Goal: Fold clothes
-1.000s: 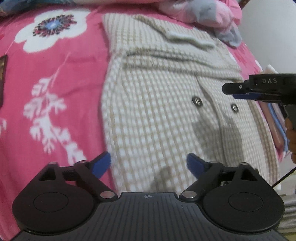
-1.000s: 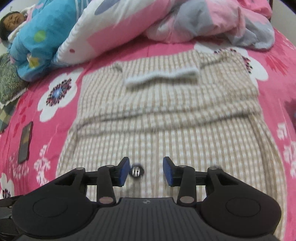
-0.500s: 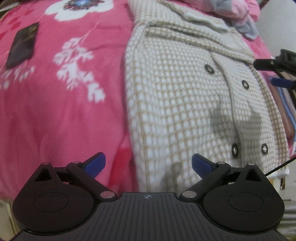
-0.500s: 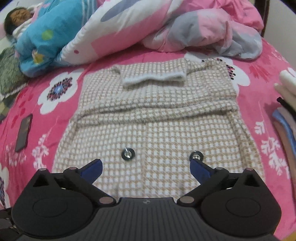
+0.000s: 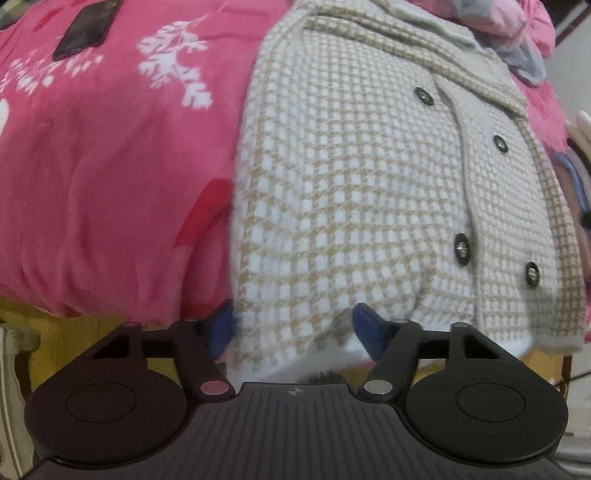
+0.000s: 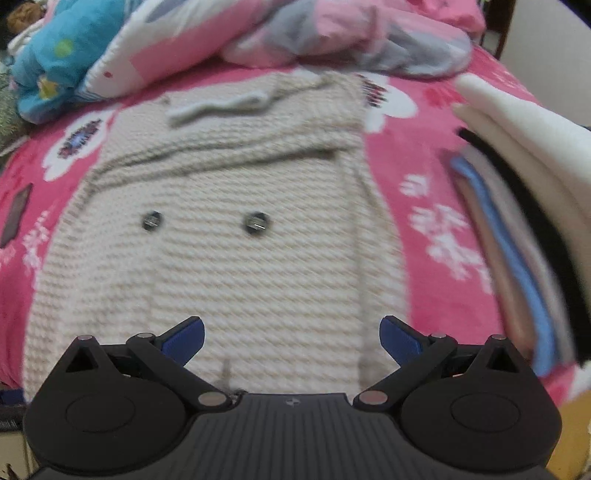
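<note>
Left wrist view: the left gripper (image 5: 293, 330), fingers spread, straddles the hem corner of the houndstooth coat (image 5: 354, 192) hanging over the bed (image 5: 103, 192) edge; closing should gather every layer.

Right wrist view: the right gripper (image 6: 291, 338), released, hovers over the coat's lower front; it should pinch the hem level with its partner, clear of the stacked clothes (image 6: 517, 206).

My left gripper (image 5: 295, 328) straddles the checked coat's (image 5: 369, 184) hanging hem, jaws apart. Bare pink bedspread (image 5: 110, 166) lies open left of the coat; a dark phone (image 5: 86, 29) sits farther up. My right gripper (image 6: 291, 338) is hemmed on its right by a stack of folded clothes (image 6: 524, 184). Heaped quilts (image 6: 295, 33) block the far side.
</note>
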Demonstrator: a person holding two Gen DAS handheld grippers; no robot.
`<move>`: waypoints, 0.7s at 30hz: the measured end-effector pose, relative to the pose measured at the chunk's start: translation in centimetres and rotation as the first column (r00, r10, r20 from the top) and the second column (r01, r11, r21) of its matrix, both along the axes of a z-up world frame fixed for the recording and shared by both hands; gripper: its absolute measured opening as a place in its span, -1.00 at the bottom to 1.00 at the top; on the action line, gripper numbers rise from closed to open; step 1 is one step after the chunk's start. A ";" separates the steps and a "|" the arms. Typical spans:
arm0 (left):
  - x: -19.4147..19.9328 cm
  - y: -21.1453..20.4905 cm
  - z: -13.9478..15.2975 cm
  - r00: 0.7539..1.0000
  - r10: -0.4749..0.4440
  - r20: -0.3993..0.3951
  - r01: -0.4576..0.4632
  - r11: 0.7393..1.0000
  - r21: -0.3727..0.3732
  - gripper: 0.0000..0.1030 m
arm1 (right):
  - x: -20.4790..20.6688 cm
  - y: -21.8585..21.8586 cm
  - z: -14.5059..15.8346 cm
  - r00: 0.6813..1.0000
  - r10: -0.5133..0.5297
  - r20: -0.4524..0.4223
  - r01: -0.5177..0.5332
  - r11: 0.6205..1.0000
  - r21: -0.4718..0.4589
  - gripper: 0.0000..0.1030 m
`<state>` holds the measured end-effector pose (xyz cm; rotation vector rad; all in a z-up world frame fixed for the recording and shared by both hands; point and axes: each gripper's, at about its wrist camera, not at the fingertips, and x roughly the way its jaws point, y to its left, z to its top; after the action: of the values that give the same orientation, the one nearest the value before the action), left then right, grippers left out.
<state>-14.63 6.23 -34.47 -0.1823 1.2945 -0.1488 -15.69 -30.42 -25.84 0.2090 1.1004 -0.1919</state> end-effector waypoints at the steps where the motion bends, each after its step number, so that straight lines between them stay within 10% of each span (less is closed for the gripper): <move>1: 0.0 0.2 0.0 1.000 0.005 0.001 -0.005 1.000 -0.003 0.10 | -0.7 -0.7 0.0 1.000 -0.003 -0.007 0.003 1.000 -0.007 1.00; 5: 0.4 1.1 0.0 1.000 0.029 -0.013 -0.029 0.998 -0.047 -0.06 | -3.3 -3.5 -0.1 0.999 -0.017 -0.036 0.015 0.999 -0.034 0.99; 12: 1.4 1.1 -1.0 0.997 -0.030 -0.076 0.027 0.999 -0.042 0.01 | -5.3 -9.6 -2.6 0.984 -0.158 -0.085 0.171 0.969 0.179 0.82; 21: 1.7 1.4 -0.9 0.991 -0.086 -0.104 0.084 0.996 -0.028 -0.26 | -6.9 -12.0 -8.6 0.967 -0.157 -0.200 0.242 0.809 0.536 0.54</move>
<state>-12.93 7.60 -35.34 -0.1569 1.4062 -0.2297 -22.59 -42.46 -34.41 0.8551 1.2627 -0.0669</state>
